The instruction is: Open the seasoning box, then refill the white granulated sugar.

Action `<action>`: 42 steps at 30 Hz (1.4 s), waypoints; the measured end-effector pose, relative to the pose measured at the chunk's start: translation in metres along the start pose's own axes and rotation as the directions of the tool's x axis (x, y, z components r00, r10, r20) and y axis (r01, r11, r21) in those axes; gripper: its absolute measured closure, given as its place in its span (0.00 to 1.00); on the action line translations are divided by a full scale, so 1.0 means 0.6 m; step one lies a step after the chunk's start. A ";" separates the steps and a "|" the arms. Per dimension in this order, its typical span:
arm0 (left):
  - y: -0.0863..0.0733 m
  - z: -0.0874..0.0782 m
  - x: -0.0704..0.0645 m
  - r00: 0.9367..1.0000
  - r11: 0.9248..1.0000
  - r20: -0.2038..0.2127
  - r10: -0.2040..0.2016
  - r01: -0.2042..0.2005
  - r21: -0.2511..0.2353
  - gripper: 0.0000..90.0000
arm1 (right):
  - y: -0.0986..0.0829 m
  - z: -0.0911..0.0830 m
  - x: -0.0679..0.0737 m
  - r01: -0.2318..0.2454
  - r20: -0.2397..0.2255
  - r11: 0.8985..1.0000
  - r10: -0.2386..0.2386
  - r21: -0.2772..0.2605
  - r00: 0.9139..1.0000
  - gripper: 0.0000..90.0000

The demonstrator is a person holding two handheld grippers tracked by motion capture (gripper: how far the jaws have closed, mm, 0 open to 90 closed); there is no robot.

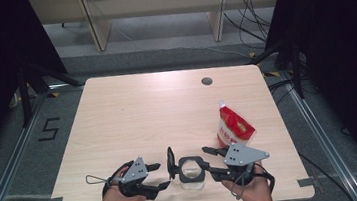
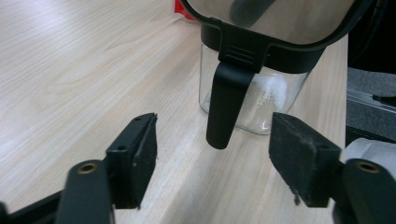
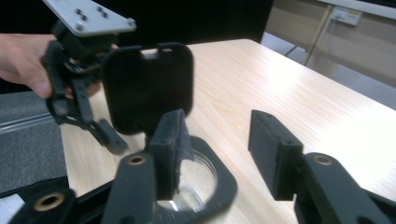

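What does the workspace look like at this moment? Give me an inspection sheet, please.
Surface: pale wood table with a round grommet hole near the far edge.
Job's things: clear jar with a black rim near the front edge, white grains at its bottom; its hinged lid stands open on the left.
Clutter: red and white pouch right of the jar, apart from it.
Grippers: left gripper open beside the lid; right gripper open, one jaw over the jar's rim.
Cables: a thin loop trails from the left gripper; loose cables on the floor behind.
Surroundings: black curtains either side, desk legs beyond, a "5" marked in tape on the floor.
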State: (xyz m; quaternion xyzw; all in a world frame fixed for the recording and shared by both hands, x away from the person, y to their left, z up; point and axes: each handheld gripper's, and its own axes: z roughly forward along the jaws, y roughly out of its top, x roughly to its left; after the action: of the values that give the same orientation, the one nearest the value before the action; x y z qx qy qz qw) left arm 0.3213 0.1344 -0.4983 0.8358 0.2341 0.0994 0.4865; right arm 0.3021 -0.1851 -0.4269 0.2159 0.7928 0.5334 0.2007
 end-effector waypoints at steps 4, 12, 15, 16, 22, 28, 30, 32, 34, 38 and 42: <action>-0.001 -0.013 -0.002 0.999 1.000 -0.048 -0.010 0.010 0.006 0.29 | -0.015 -0.013 -0.009 -0.028 0.018 1.000 0.028 0.012 0.999 0.57; -0.005 -0.040 -0.009 0.996 0.997 -0.042 -0.082 0.082 -0.005 0.20 | -0.050 -0.043 -0.026 -0.081 0.063 0.996 0.079 0.028 0.995 0.50; -0.005 -0.048 -0.016 0.993 0.993 -0.019 -0.113 0.112 -0.048 0.16 | -0.061 -0.052 -0.026 -0.111 0.071 0.993 0.109 0.029 0.992 0.49; -0.004 -0.051 -0.015 0.996 0.995 -0.010 -0.086 0.085 -0.048 0.16 | -0.067 -0.060 -0.027 -0.125 0.083 0.991 0.121 0.040 0.989 0.48; -0.007 -0.055 -0.023 0.993 0.991 -0.006 -0.122 0.121 -0.063 0.16 | -0.082 -0.072 -0.030 -0.168 0.117 0.984 0.161 0.052 0.980 0.45; -0.006 -0.052 -0.026 0.995 0.994 -0.020 -0.103 0.102 -0.042 0.16 | -0.094 -0.084 -0.036 -0.185 0.158 0.981 0.176 0.050 0.972 0.41; -0.006 -0.050 -0.027 0.995 0.995 -0.018 -0.096 0.096 -0.037 0.16 | -0.097 -0.090 -0.032 -0.250 0.179 0.967 0.237 0.050 0.955 0.40; -0.008 -0.048 -0.030 0.995 0.995 -0.021 -0.101 0.101 -0.023 0.16 | -0.105 -0.096 -0.037 -0.245 0.201 0.968 0.230 0.051 0.952 0.38; -0.009 -0.047 -0.032 0.996 0.997 -0.037 -0.082 0.082 -0.016 0.17 | -0.109 -0.099 -0.042 -0.231 0.219 0.971 0.212 0.062 0.952 0.37; -0.009 -0.048 -0.032 0.997 0.998 -0.041 -0.060 0.060 -0.010 0.18 | -0.112 -0.101 -0.047 -0.242 0.260 0.969 0.221 0.051 0.940 0.31; -0.012 -0.048 -0.029 0.997 0.998 -0.049 -0.056 0.055 -0.019 0.18 | -0.122 -0.101 -0.058 -0.274 0.287 0.961 0.250 0.047 0.925 0.25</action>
State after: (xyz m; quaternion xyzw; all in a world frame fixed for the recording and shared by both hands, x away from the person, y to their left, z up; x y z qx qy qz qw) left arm 0.2926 0.1511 -0.4887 0.8219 0.2682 0.1086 0.4906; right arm 0.2885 -0.2752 -0.4710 0.4011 0.7431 0.4850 0.2273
